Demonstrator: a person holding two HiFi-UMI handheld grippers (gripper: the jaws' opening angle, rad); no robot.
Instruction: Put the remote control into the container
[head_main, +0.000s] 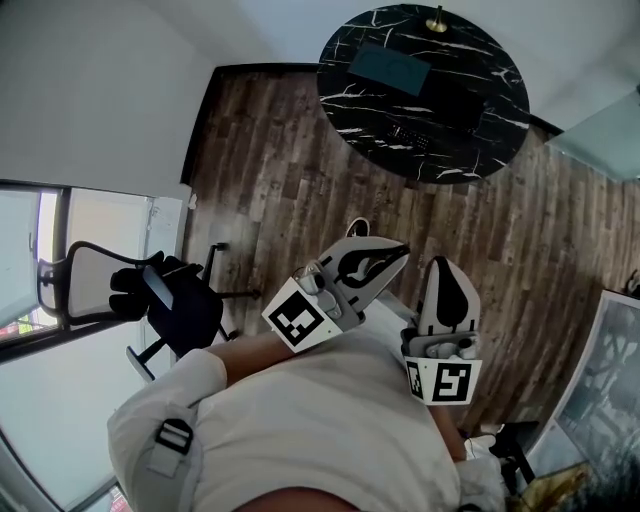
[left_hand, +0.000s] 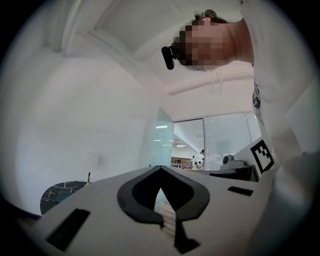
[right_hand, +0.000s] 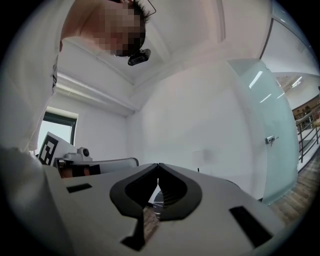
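Blending into table: remote control

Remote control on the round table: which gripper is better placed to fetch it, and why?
Probably right. Both grippers are shut, empty and far from the marble table. The right gripper points straight toward it and the remote control; the left gripper angles off to the side.

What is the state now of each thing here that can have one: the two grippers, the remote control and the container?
left gripper: shut, nothing between its jaws, away from the table.
right gripper: shut, nothing between its jaws, away from the table.
remote control: lying flat on the round table, outside the container, untouched.
container: resting on the table, no remote control in it.
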